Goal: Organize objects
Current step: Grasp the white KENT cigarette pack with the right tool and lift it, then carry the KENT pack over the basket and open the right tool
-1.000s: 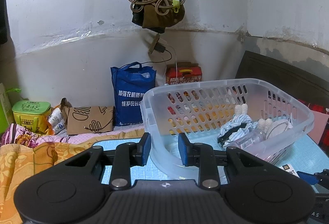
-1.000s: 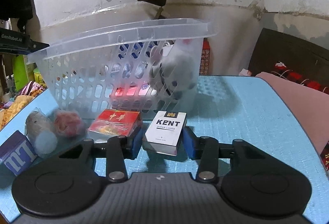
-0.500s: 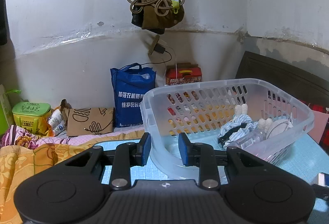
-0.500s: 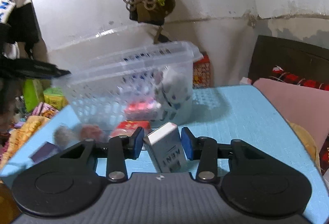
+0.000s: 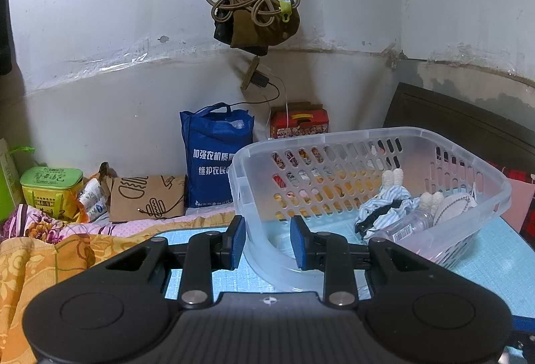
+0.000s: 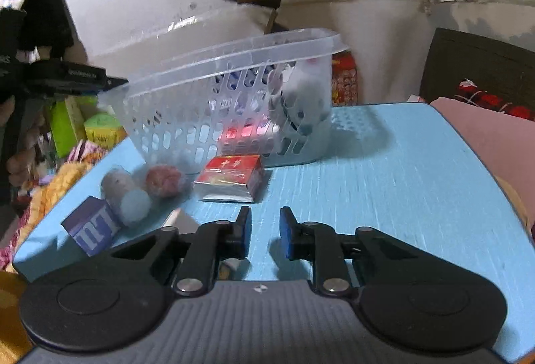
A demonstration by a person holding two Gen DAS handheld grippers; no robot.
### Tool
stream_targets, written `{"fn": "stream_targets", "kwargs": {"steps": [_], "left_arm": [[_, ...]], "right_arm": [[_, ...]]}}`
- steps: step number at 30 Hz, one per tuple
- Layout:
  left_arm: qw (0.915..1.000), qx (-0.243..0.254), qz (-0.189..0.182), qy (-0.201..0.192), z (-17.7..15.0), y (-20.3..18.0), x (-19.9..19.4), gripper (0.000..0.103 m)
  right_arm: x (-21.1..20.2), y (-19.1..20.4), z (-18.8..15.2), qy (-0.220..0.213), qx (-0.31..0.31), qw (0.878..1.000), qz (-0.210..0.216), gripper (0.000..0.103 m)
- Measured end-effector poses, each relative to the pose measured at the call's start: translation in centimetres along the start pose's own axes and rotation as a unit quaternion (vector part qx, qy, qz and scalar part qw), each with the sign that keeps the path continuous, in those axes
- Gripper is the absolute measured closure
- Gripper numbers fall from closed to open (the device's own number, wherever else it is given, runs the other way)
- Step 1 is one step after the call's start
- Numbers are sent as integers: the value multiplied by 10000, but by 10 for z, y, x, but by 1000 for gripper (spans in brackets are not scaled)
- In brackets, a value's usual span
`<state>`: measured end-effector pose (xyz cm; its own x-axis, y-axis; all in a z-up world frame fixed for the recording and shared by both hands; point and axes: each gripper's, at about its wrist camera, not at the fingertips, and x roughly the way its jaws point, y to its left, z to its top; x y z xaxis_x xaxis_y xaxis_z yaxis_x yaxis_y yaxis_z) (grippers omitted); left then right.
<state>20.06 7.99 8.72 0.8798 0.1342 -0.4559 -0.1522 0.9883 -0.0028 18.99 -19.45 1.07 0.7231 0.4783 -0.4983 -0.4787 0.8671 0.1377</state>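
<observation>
basket [image 5: 418, 133]: clear slotted plastic, on blue table [image 6: 384, 183], corner between left gripper [image 5: 267, 242] pads | inside: striped cloth [image 5: 384, 207], small bottle [image 5: 406, 225] | red pack [image 6: 230, 176] just beside basket | right gripper [image 6: 265, 232]: pads drawn in, nothing held

basket [image 5: 367, 143]: translucent glossy plastic. Red pack [image 6: 230, 178]: shiny film wrap (foil end). Surface [image 6: 384, 183]: matt, textured blue. Bag [image 5: 214, 156]: nonwoven cloth.
</observation>
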Motion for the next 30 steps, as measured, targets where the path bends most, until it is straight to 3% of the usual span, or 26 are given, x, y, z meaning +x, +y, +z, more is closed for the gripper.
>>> {"fn": "stream_targets", "kwargs": {"steps": [3,5,7,8,11,17,19,22,26,30], "left_arm": [[10000,17,19,-6,0,-1,1,70],[10000,24,28,-6,1,-1,2,70],[10000,34,42,-3,1,-2,2,70],[10000,38,48,-3,1,-2,2,70],[10000,33,45,-4,1,-2,2,70],[10000,35,27,-9,0,-2,1,69],[10000,34,24,-7,0,-1,1,69],[10000,34,22,-8,0,-1,1,69],[10000,26,3,-2,1,-1,2,69],[10000,22,12,5,1,-1,2,69]], "right_arm": [[-15,5,-6,-406,29,9992,-18,58],[-12,17,-8,-338,-130,9989,291,47],[-4,31,-12,-239,-276,9986,378,27],[2,37,-13,-192,-281,9986,393,23],[15,50,-20,-27,-249,9988,421,22],[29,70,-33,136,-730,9972,-13,22],[29,72,-35,122,-881,9960,-112,34],[26,66,-27,170,-671,9975,110,34],[1,62,-6,-198,-622,9978,100,34],[-39,68,37,-788,-805,9934,202,34]]}}
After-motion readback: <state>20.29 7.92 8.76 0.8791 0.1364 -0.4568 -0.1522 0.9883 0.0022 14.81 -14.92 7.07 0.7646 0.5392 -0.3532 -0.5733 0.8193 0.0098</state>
